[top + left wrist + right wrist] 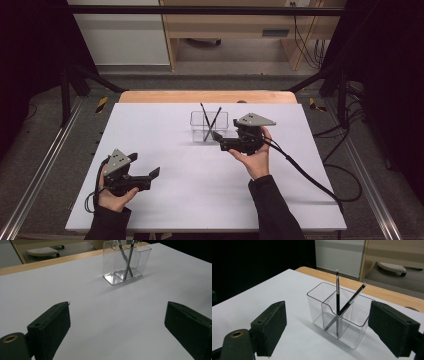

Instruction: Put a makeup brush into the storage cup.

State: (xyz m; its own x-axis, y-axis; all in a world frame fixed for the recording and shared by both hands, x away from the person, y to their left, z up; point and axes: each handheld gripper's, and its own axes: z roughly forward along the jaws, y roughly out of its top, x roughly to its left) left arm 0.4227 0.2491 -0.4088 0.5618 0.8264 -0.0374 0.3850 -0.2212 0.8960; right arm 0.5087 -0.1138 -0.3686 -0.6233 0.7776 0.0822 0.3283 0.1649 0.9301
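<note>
Pens, two slim black ones, are leaning inside the clear holder (209, 126), which is standing on the far middle of the white counter (165, 200), a little right of centre. One pen (337, 292) is standing nearly upright and the other pen (349, 303) is slanting across it, so the two are crossing above the holder's inner divider. A person is holding the right tongs (218, 138) just right of the holder, pointing left toward its near corner; in the right gripper view its jaws are standing wide apart with nothing pinched between them, the holder sitting beyond the gap. Left tongs (145, 167) are hovering over the near left part of the counter, well apart from the holder, jaws likewise spread wide and gripping nothing. Cables are trailing from both tongs.
</note>
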